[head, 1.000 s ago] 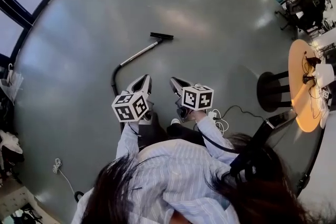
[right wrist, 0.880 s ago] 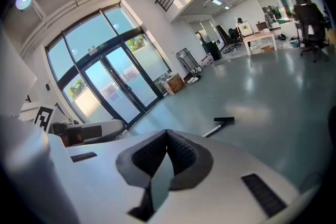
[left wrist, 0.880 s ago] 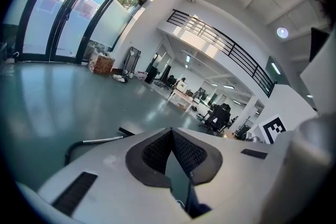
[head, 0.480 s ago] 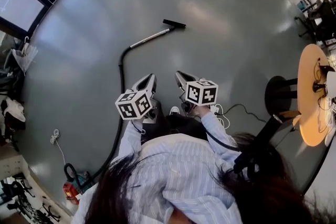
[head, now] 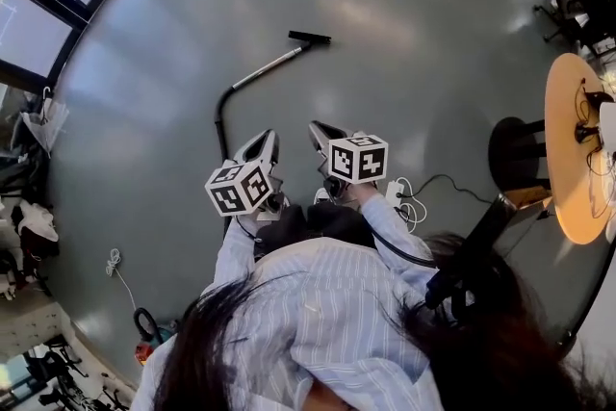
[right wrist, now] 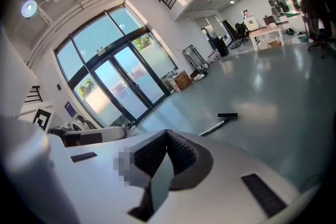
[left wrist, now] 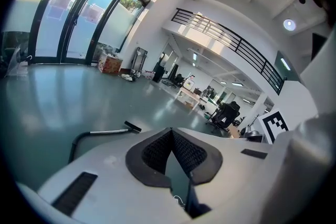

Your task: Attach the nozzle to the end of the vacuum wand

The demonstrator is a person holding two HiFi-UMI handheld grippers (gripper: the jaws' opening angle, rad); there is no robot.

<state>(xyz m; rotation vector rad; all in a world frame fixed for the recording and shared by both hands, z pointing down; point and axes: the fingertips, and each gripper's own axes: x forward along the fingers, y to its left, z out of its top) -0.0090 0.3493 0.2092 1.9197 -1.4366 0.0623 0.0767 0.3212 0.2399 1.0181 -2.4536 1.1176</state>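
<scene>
Head view: white two-jaw left gripper (head: 263, 145) and right gripper (head: 319, 130) side by side before torso, tilted downward, jaws pressed together, empty. Silver vacuum wand (head: 270, 66), black flat nozzle (head: 309, 38) on grey floor (head: 433, 63) ahead, well apart.

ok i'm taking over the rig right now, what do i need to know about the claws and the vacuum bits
Claws: the left claw is shut and empty, held in the air; the right claw is the same, beside it.
Things: the silver metal vacuum wand lies on the glossy grey floor ahead of both claws, which are clear of it. Its black hose curves back toward the person. The flat black nozzle sits at the wand's far end; whether it is locked on cannot be told.
Done: nothing confirmed.
Left: go to the wand, check the joint, push the nozzle on if loose.
</scene>
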